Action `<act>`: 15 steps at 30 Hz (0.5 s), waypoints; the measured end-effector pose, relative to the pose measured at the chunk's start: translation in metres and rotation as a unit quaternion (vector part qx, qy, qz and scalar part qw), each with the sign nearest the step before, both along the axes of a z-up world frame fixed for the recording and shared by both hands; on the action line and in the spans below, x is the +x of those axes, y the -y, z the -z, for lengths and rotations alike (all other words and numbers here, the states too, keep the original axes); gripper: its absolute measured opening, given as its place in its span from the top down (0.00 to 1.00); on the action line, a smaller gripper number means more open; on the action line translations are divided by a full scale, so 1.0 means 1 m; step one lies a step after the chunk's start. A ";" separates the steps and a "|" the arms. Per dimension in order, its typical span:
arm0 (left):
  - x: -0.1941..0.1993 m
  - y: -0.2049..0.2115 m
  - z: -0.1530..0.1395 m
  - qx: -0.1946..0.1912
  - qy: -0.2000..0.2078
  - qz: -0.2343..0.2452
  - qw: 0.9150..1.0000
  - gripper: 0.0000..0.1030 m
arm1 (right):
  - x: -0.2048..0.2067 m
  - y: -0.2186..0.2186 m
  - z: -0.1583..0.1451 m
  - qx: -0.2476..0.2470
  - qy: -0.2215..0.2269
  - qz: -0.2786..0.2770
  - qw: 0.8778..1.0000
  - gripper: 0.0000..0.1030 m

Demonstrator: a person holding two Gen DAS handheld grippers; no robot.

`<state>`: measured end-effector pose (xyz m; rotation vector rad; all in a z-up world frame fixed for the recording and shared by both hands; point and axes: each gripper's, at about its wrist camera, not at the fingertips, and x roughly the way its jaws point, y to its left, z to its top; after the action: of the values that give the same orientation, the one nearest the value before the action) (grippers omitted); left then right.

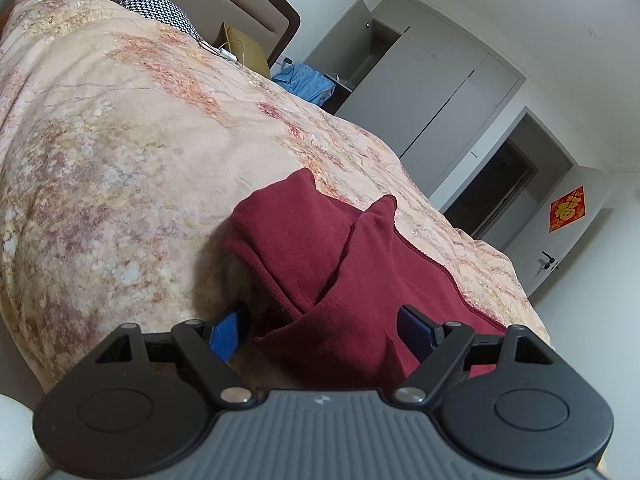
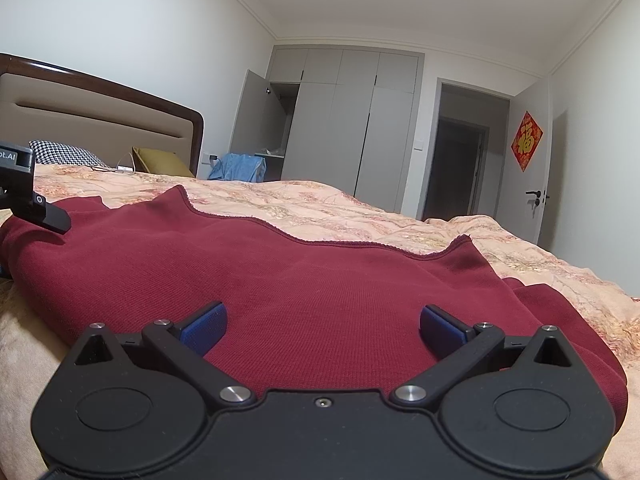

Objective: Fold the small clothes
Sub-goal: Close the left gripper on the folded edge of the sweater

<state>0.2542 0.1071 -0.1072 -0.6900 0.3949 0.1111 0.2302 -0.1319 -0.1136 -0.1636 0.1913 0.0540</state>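
Right gripper (image 2: 322, 326): jaws are standing wide apart, gripping nothing, low over the near part of the red garment (image 2: 320, 272).
Left gripper (image 1: 324, 330): jaws are standing apart over a bunched fold of red cloth, which lies between the pads without being pinched.
Garment: is lying spread across the bed (image 2: 360, 204), its hemmed edge running along the far side; the left end is rumpled and overlapped.
Step in hand: judging by the open jaws, both grippers are lining up for a grasp before a fold.
Next move: is calling for each gripper to close on an edge or corner, then lift together.
Beyond: wardrobe (image 2: 352, 120) is standing with one door open.
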 end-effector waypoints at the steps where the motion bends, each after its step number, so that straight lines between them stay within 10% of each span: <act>1: 0.000 0.000 0.000 0.000 -0.001 0.001 1.000 0.18 | 0.000 0.000 0.000 0.000 0.000 0.000 1.000 0.00; 15: 0.010 -0.009 -0.010 -0.001 -0.020 -0.013 1.000 0.49 | -0.003 -0.003 0.000 -0.006 0.008 0.006 1.000 0.00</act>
<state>0.2644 0.1162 -0.0973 -0.6966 0.4238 0.1499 0.2273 -0.1289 -0.1136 -0.1740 0.1768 0.0389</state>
